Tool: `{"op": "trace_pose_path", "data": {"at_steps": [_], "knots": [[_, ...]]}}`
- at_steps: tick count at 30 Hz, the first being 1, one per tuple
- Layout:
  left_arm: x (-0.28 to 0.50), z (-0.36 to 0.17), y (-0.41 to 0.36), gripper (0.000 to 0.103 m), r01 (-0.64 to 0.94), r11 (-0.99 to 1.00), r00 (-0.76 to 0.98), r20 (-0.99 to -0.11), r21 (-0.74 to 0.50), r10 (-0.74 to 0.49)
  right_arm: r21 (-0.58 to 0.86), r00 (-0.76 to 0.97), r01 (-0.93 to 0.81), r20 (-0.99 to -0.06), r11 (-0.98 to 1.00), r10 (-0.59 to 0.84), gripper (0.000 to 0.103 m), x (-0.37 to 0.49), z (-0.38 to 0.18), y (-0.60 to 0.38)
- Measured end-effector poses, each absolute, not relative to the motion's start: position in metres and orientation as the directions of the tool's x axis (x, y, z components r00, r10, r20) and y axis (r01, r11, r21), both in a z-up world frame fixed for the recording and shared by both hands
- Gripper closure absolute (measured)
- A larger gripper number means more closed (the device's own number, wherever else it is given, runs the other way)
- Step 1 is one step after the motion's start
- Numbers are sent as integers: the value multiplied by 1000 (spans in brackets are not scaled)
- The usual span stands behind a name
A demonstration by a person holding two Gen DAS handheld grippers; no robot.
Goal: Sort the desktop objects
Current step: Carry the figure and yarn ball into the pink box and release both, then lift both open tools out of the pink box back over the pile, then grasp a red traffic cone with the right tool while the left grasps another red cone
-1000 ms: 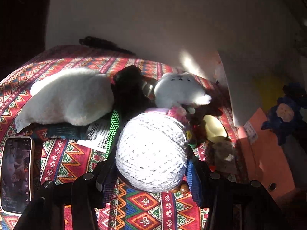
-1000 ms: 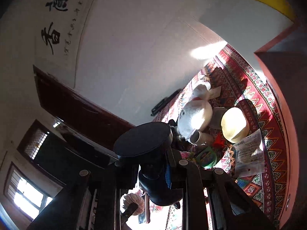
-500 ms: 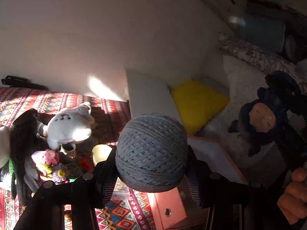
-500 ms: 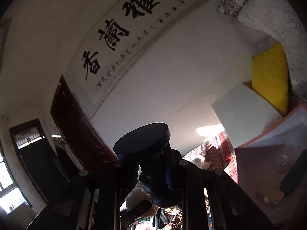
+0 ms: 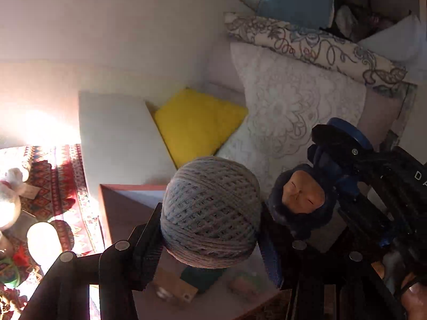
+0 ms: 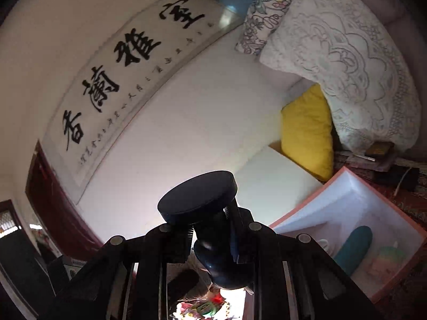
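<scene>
Far to the left of the left gripper (image 5: 210, 236), the patterned desk (image 5: 77, 186) carries unsorted things: a white plush (image 5: 9, 200), a pale rounded object (image 5: 42, 242) and some bright small items low at the frame edge, glare washing most of them out. The left gripper is clamped on a grey yarn ball (image 5: 210, 209), which sits between its fingers and hangs above the pink box (image 5: 112, 205); a judgement from this is that the ball is about to be dropped in. Directly below the ball, a few things lie inside the box already, a brown tag-like piece and a dark green shape among them, but shadow makes them hard to name. To the right of the left gripper, the right gripper (image 6: 213, 242) holds a dark blue doll (image 5: 301, 200); its own camera shows only the doll's dark body and a black disc pinched between the fingers, the face hidden. In that view the box (image 6: 347, 186) lies to the right and below, holding a teal oblong and a greenish lump, both blurred. Sorting looks partway done: some things boxed, two in hand, several left on the desk. A fingertip shows at the lower right edge, the rest of the person out of frame.
</scene>
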State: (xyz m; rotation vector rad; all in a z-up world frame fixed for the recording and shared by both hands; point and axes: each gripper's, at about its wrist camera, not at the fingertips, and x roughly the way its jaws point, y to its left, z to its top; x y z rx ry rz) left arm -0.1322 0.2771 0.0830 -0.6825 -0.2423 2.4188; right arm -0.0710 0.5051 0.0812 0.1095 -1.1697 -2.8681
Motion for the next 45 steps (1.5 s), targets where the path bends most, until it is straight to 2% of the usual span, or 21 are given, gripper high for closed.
{"op": "trace_pose_path", "data": {"at_steps": [4, 7, 8, 9, 11, 12, 13, 18, 25, 32, 39, 45], "knots": [[-163, 57, 299, 49, -491, -807, -648, -481, -330, 591, 727, -989, -85, -143, -681, -29, 80, -88, 53, 535], [-182, 39, 310, 46, -478, -803, -601, -534, -356, 594, 706, -963, -182, -269, -684, -21, 75, -108, 37, 548], [-187, 35, 313, 37, -470, -808, -593, -551, -355, 587, 682, -944, -240, -329, -691, 4, 75, -113, 33, 549], [-190, 32, 315, 24, -459, -815, -594, -559, -353, 578, 655, -924, -296, -382, -695, 33, 70, -118, 30, 549], [-190, 29, 314, 11, -437, -829, -617, -554, -350, 559, 650, -911, -319, -412, -690, 33, 43, -123, 24, 548], [-190, 28, 313, 8, -428, -834, -630, -547, -349, 552, 657, -911, -313, -412, -685, 21, 22, -124, 21, 548], [-190, 28, 312, 7, -426, -836, -637, -541, -347, 549, 662, -914, -304, -405, -685, 14, 17, -125, 20, 547], [-190, 26, 300, 6, -414, -840, -645, -539, -350, 542, 595, -925, -308, -371, -742, 87, 11, -117, 35, 530], [-178, 30, 259, 6, -371, -863, -681, -530, -344, 504, 584, -937, -235, -348, -777, 22, 10, -129, 50, 496], [-156, 13, 167, 5, -233, -913, -733, -556, -336, 391, 550, -923, -86, -357, -830, -141, 9, -162, 59, 419], [-125, -58, 40, 5, -8, -965, -709, -678, -263, 191, 454, -851, 63, -441, -889, -285, 10, -205, 39, 325], [-110, -111, -51, 5, 151, -965, -646, -760, -216, 69, 441, -694, 148, -591, -885, -411, 17, -249, -18, 251]]}}
